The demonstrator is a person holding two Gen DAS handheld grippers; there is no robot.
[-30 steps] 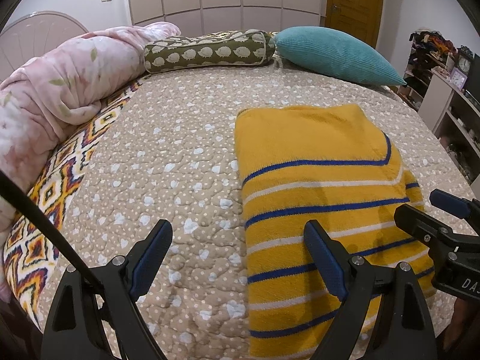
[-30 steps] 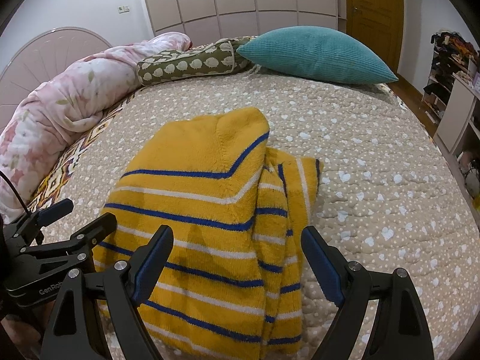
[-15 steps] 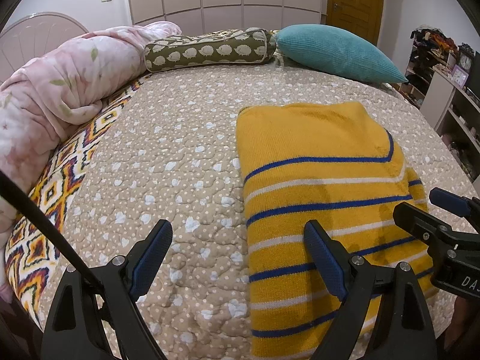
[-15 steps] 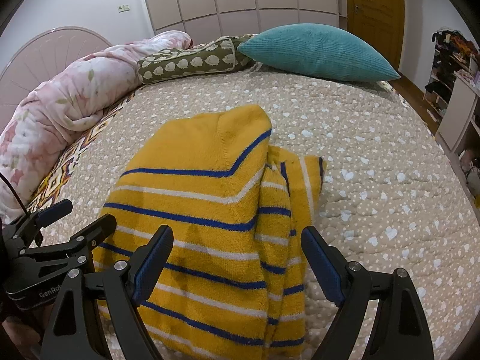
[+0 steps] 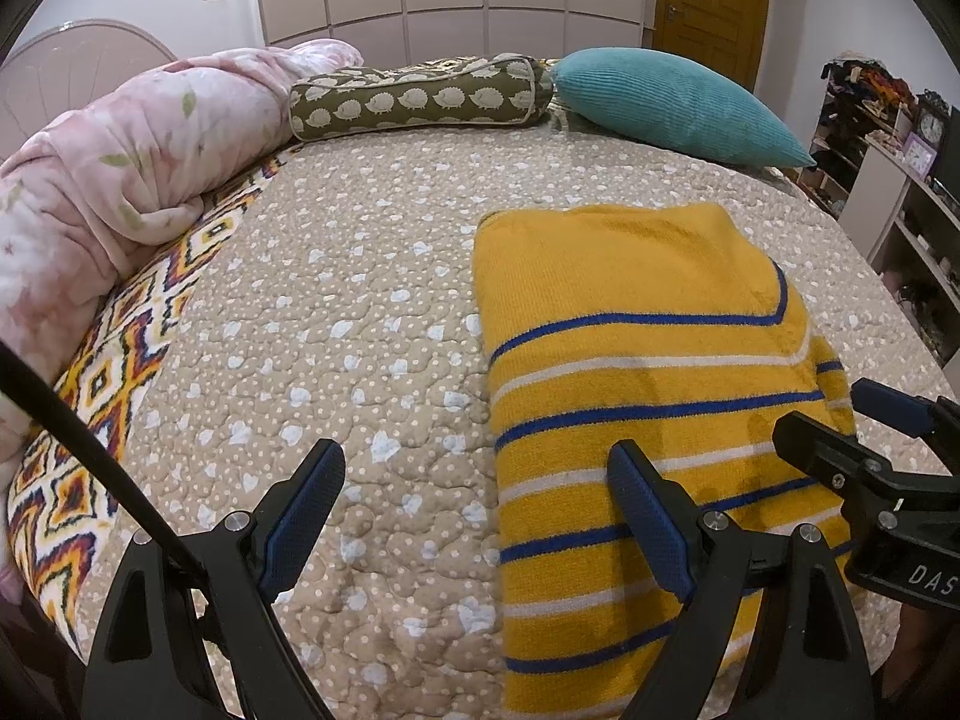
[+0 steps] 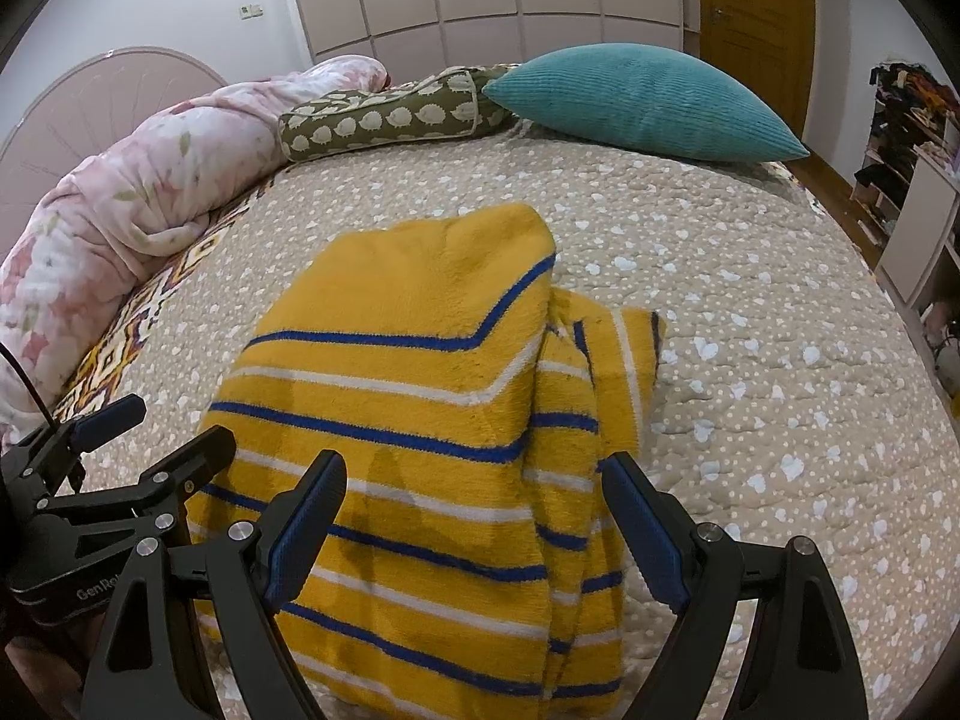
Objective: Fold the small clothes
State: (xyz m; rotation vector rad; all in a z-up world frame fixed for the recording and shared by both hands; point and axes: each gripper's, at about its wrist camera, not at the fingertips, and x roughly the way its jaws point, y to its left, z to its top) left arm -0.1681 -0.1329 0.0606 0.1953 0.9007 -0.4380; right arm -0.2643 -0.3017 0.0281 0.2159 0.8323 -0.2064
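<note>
Left tongs (image 5: 474, 516) spread wide, empty, straddling the left edge of the mustard-yellow fleece top w/ blue & white stripes (image 5: 636, 360) on the bed. Right tongs (image 6: 474, 522) spread, empty, over its near hem. Next fold prob.: pinch both near corners evenly, lift together.

Mustard sweater (image 6: 420, 420) with blue and white stripes, beige heart-dotted quilt (image 5: 330, 330), teal pillow (image 6: 648, 102), pink floral duvet (image 5: 120, 168)

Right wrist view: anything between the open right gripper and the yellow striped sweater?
Nothing visible. The right gripper is open right over the yellow striped sweater, with only bare fabric between its fingers. The left gripper is open at the sweater's left edge, out of the path. The pillows lie far off.
</note>
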